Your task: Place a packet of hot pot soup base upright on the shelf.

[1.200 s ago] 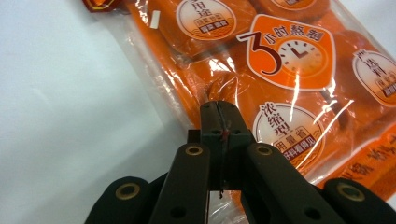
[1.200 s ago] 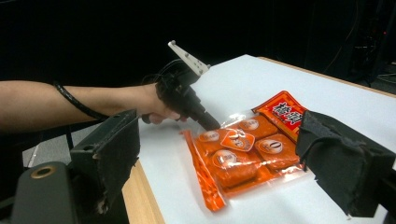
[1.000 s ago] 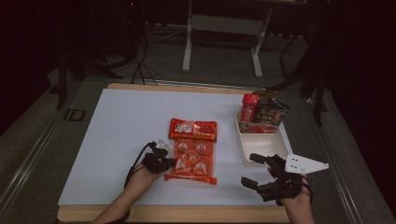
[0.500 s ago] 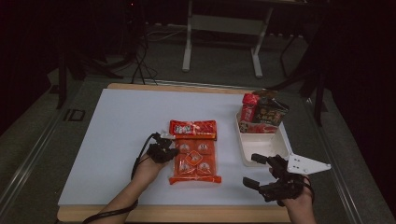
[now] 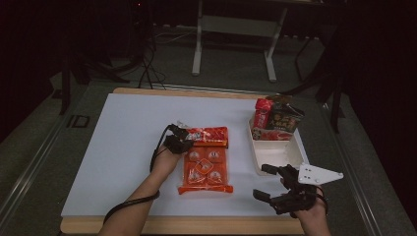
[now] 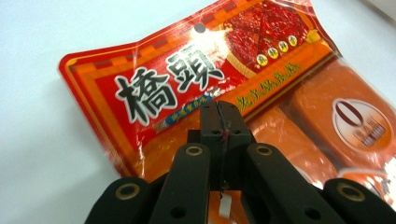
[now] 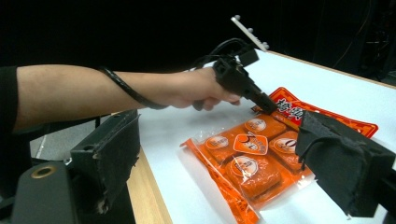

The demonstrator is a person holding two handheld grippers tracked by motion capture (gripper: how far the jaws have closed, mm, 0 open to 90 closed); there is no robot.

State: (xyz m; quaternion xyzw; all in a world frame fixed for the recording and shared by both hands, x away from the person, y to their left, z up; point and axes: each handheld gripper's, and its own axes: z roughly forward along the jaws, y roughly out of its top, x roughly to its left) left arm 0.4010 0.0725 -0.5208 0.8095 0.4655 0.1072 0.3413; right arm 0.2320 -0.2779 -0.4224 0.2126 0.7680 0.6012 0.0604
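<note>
Fingers [image 6: 218,122] of the left gripper [image 5: 183,139] pressed together, tips over the snack packet [image 5: 206,160] mid-surface; they should spread first, then pinch its header edge. Right gripper [image 5: 269,183] waits, spread wide.

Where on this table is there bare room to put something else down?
The widest free patch is the white mat left of the orange snack pack, and the strip behind it toward the far edge. The near half of the white bin looks bare too. It is crowded between the pack and the bin, where the right gripper hovers.
</note>
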